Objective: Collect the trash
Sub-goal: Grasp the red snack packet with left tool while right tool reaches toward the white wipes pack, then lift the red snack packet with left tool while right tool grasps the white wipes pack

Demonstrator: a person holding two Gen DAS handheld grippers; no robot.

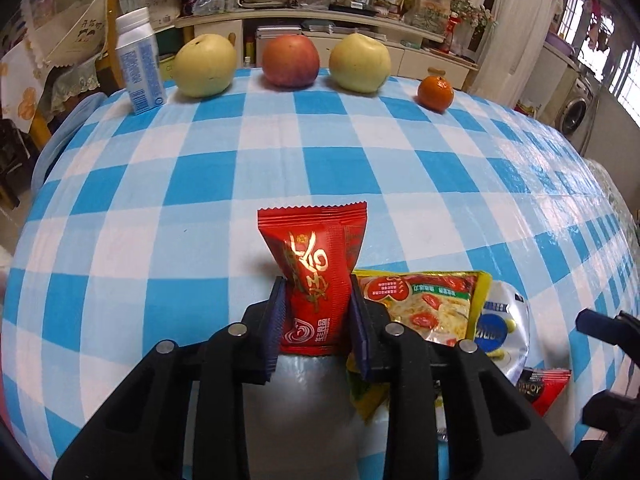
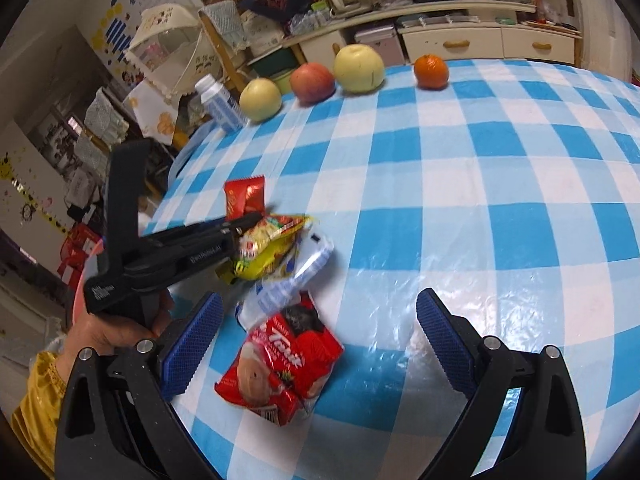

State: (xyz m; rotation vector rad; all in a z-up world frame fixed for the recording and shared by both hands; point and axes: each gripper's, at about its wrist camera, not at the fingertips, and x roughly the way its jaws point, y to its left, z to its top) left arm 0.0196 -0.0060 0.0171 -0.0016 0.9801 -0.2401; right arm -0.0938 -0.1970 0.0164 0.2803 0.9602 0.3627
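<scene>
My left gripper (image 1: 318, 280) is shut on a red snack packet (image 1: 314, 264), which stands up from between the pads above the checked tablecloth (image 1: 240, 168). In the right wrist view the same packet (image 2: 242, 196) pokes up past the left gripper (image 2: 250, 219). Just right of it lie a yellow noodle packet (image 1: 424, 304) (image 2: 268, 244) and a white and blue wrapper (image 1: 504, 332) (image 2: 296, 276). My right gripper (image 2: 320, 300) is open, low over a red wafer wrapper (image 2: 280, 360) (image 1: 544, 392) that lies between its fingers, nearer the left one.
Along the far edge stand a white and blue carton (image 1: 140, 64), two yellow pears (image 1: 204, 66) (image 1: 360, 62), a red apple (image 1: 290, 60) and an orange (image 1: 435, 92). The table's edge curves off at the left. A hand (image 2: 104, 332) holds the left gripper.
</scene>
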